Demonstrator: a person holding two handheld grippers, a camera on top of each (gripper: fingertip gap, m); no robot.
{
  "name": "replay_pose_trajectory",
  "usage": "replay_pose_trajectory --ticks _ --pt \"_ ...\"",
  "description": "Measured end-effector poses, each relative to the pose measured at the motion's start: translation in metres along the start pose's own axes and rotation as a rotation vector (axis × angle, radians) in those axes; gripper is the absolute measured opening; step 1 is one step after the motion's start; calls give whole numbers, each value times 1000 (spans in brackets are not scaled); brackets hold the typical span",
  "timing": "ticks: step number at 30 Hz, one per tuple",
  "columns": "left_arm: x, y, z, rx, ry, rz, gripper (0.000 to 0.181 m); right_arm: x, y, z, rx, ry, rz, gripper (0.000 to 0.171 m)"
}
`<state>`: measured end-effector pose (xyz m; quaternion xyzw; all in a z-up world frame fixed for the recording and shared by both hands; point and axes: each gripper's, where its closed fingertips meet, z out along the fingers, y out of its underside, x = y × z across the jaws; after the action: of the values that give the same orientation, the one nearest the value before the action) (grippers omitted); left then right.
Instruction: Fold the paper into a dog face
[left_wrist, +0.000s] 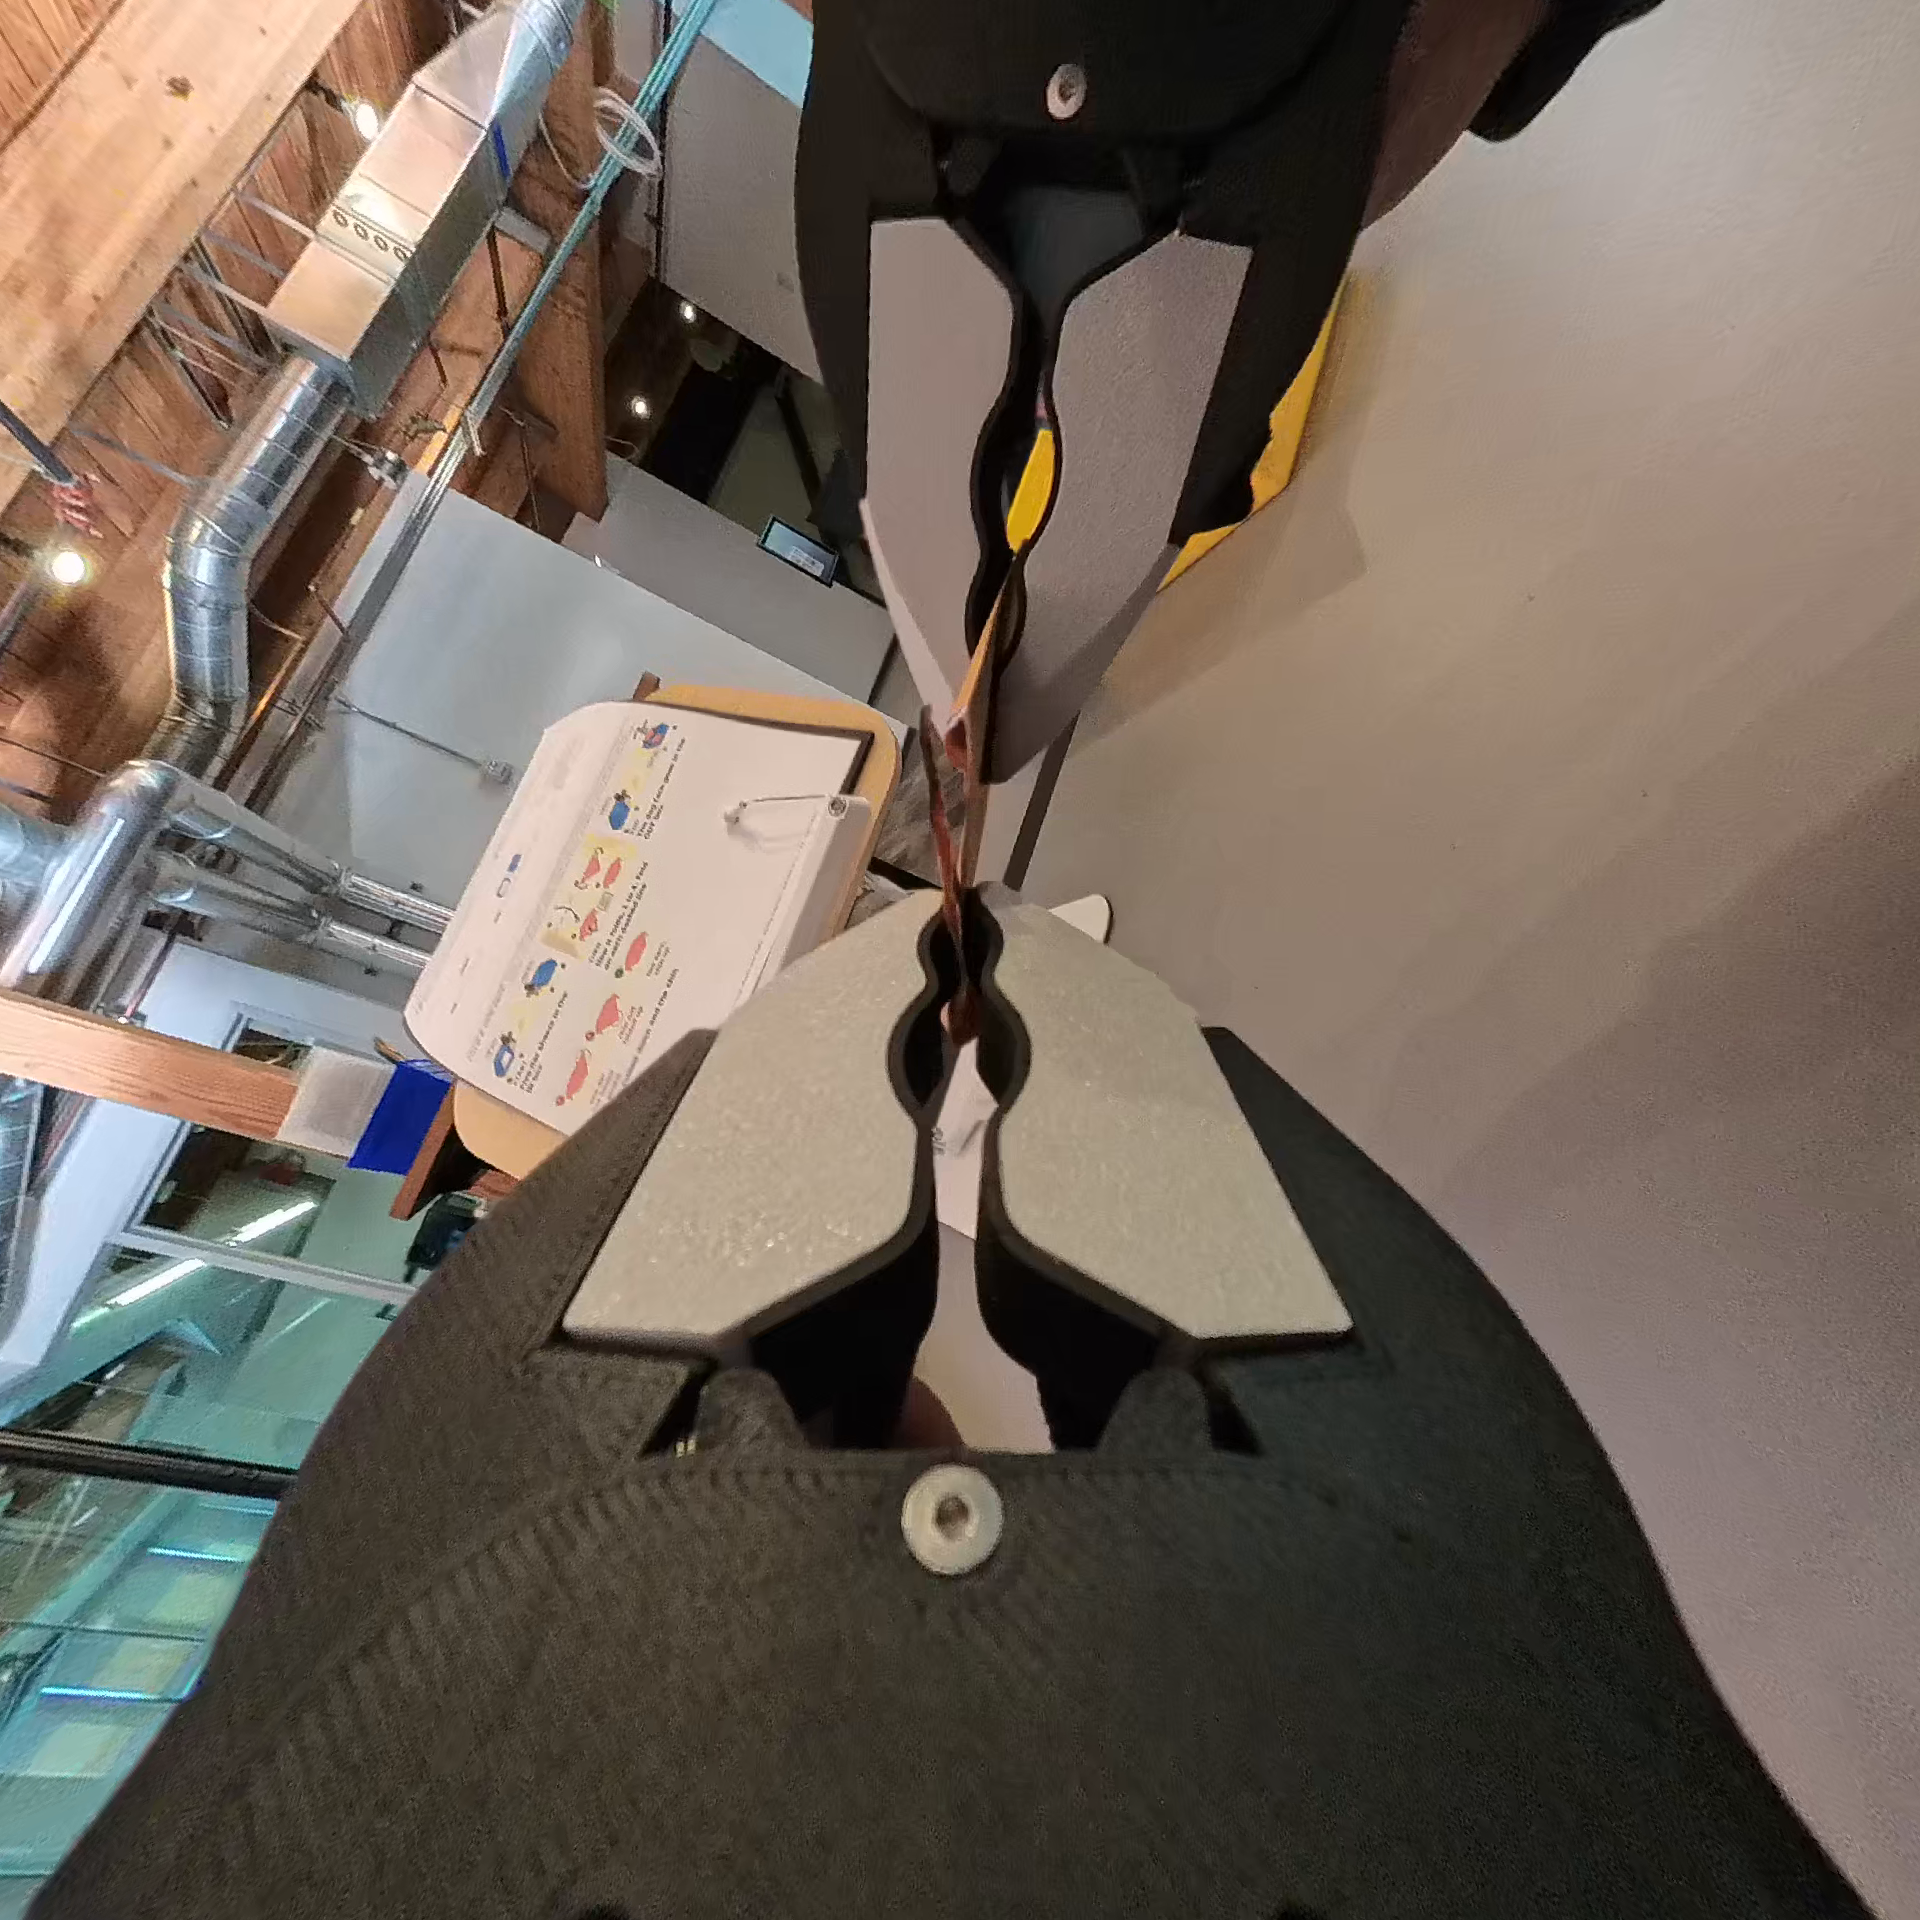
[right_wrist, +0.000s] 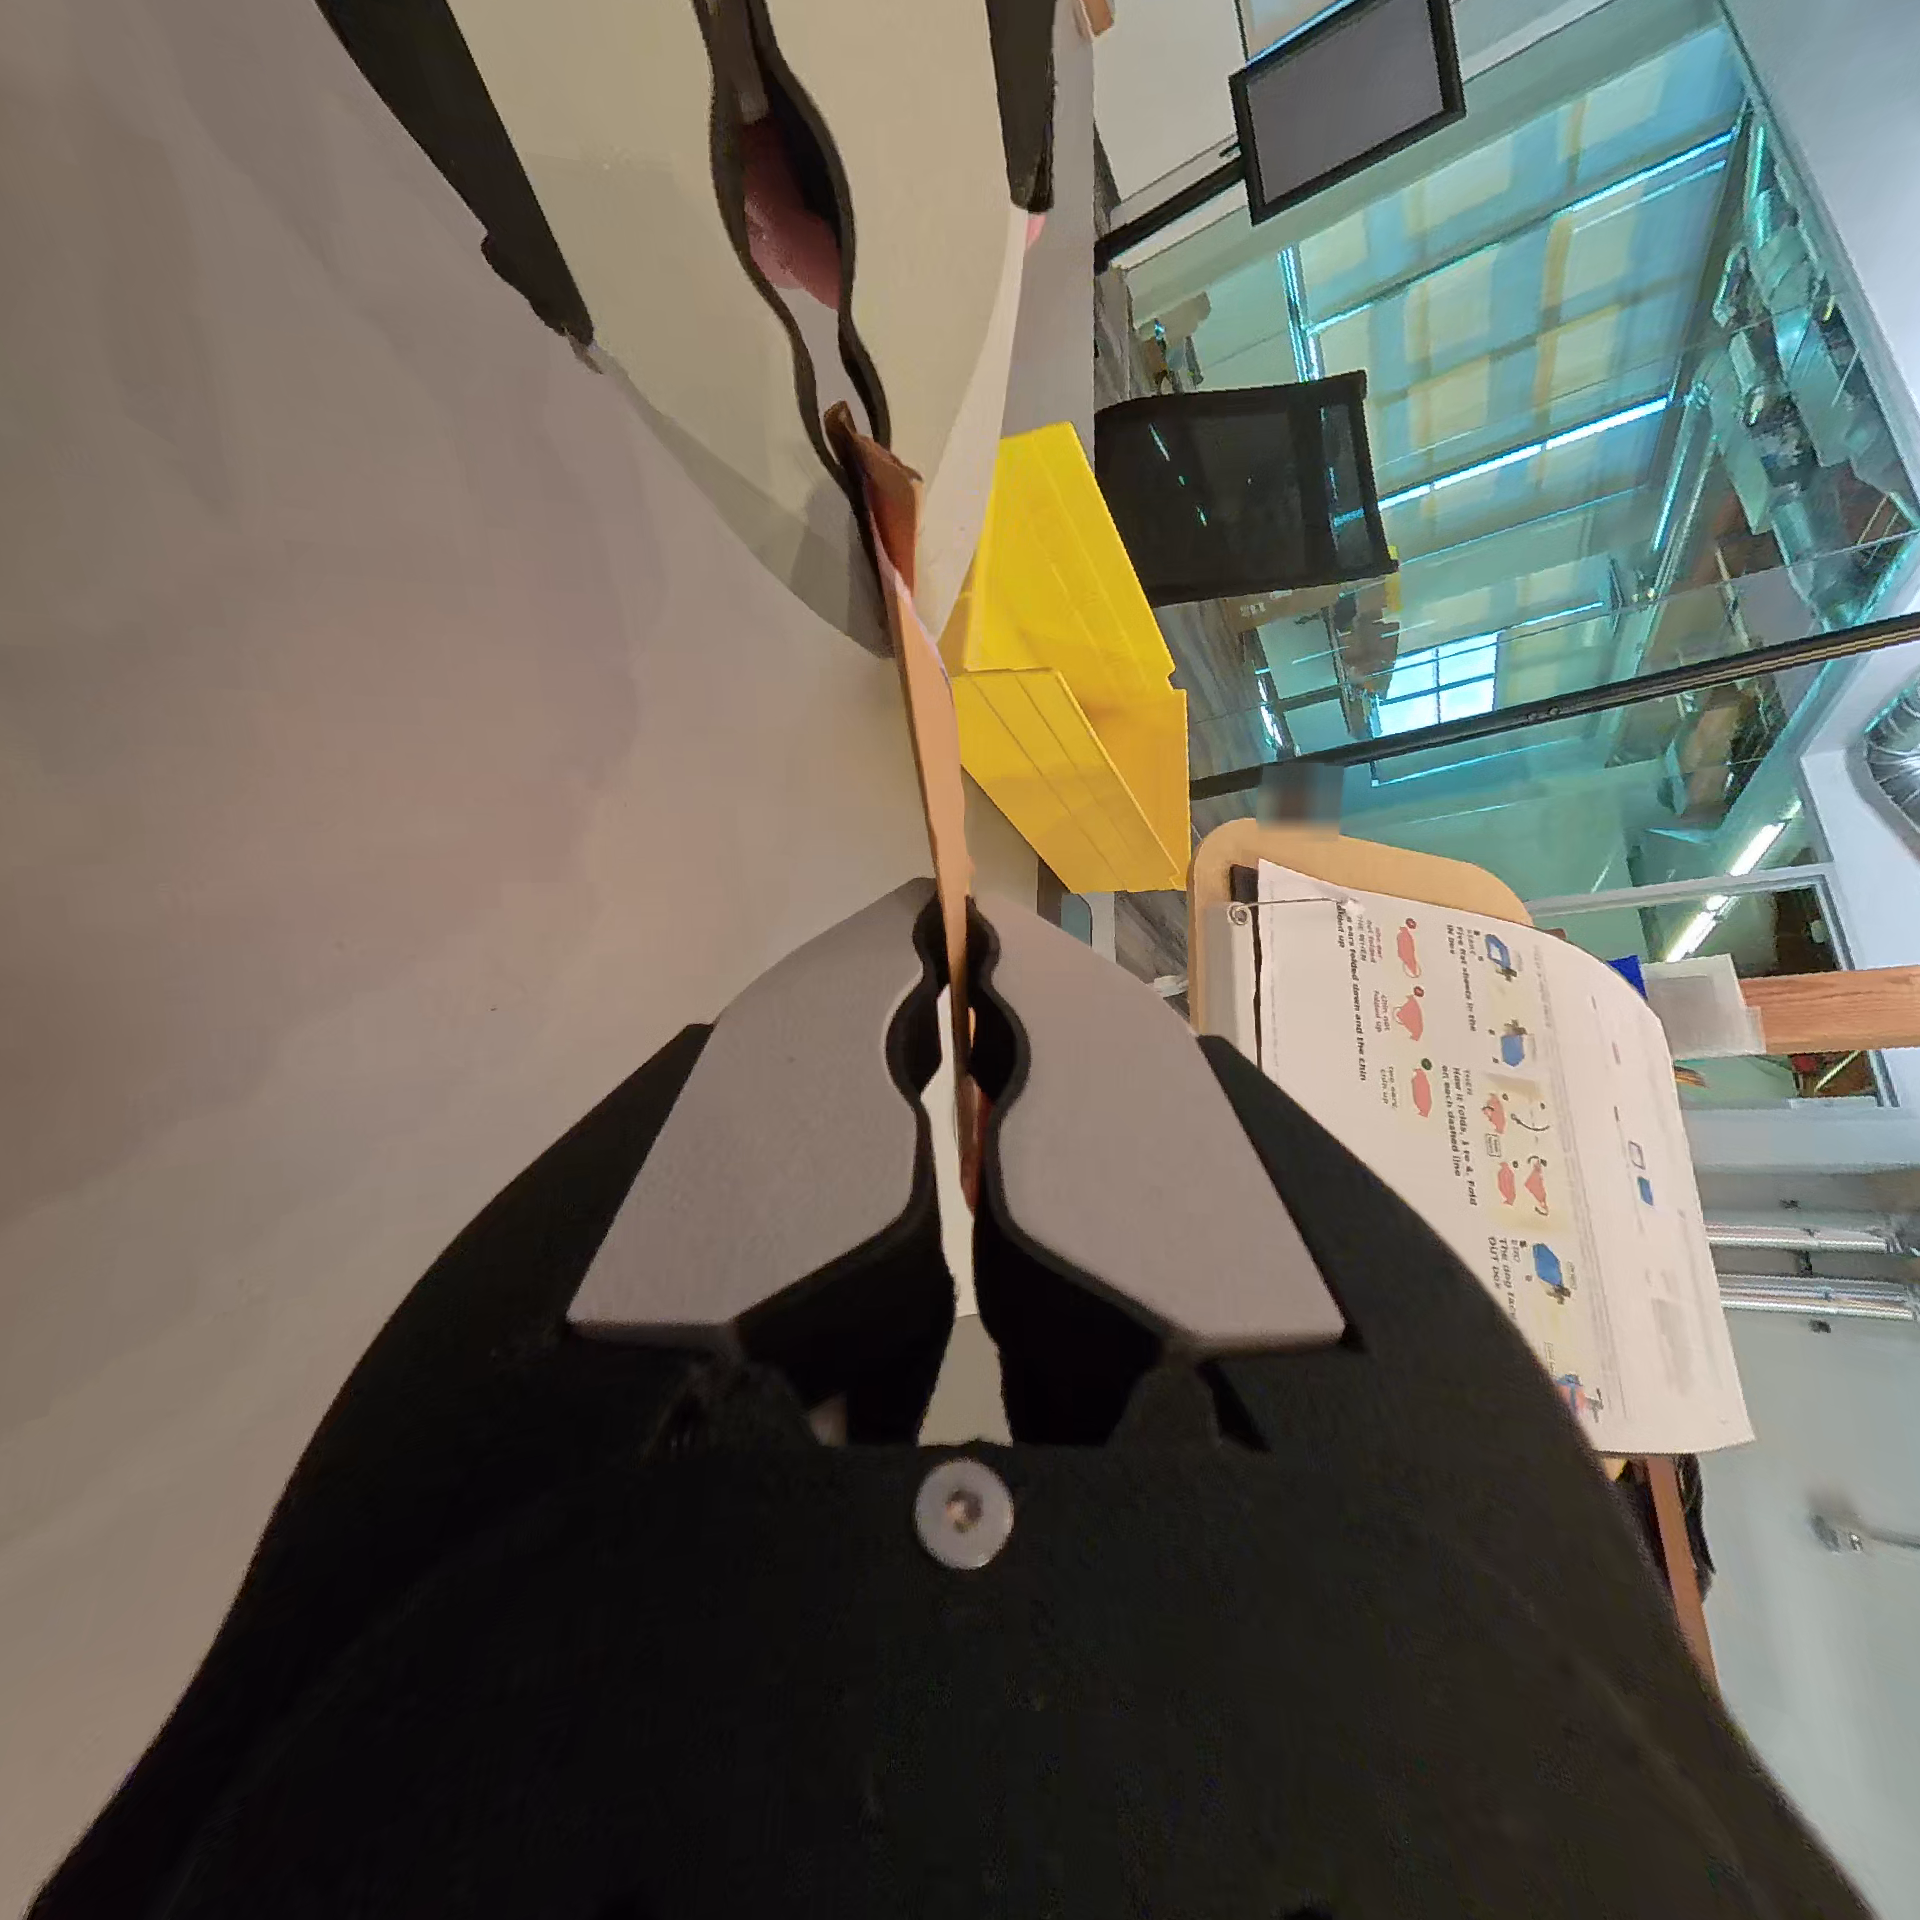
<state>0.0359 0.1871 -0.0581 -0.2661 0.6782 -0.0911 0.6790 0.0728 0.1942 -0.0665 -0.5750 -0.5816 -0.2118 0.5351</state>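
A brown-and-tan paper (left_wrist: 958, 821) is held edge-on between my two grippers, above the grey table (left_wrist: 1558, 727). My left gripper (left_wrist: 961, 914) is shut on one end of it. The right gripper (left_wrist: 992, 613) faces it from above in the left wrist view and is shut on the other end. In the right wrist view the paper (right_wrist: 930, 748) runs as a thin tan strip from my right gripper (right_wrist: 961, 925) up to the left gripper (right_wrist: 862, 457). Both views are rolled on their side. The paper's face is hidden.
A yellow bin (right_wrist: 1070, 675) stands on the table beyond the paper; it also shows in the left wrist view (left_wrist: 1294, 416). A clipboard with a printed instruction sheet (left_wrist: 644, 894) stands at the table's edge, also in the right wrist view (right_wrist: 1455, 1122). Glass walls and a monitor (right_wrist: 1345, 99) lie behind. The left gripper's tips are roughly 4 cm from the right gripper's.
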Motion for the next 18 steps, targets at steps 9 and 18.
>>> replay_pose_trajectory --ticks 9,18 --pt "-7 -8 -3 18 -54 14 3 6 -1 -7 57 -5 79 0" --pt "-14 -14 -5 34 -85 20 0 12 -4 -13 101 -5 131 1"
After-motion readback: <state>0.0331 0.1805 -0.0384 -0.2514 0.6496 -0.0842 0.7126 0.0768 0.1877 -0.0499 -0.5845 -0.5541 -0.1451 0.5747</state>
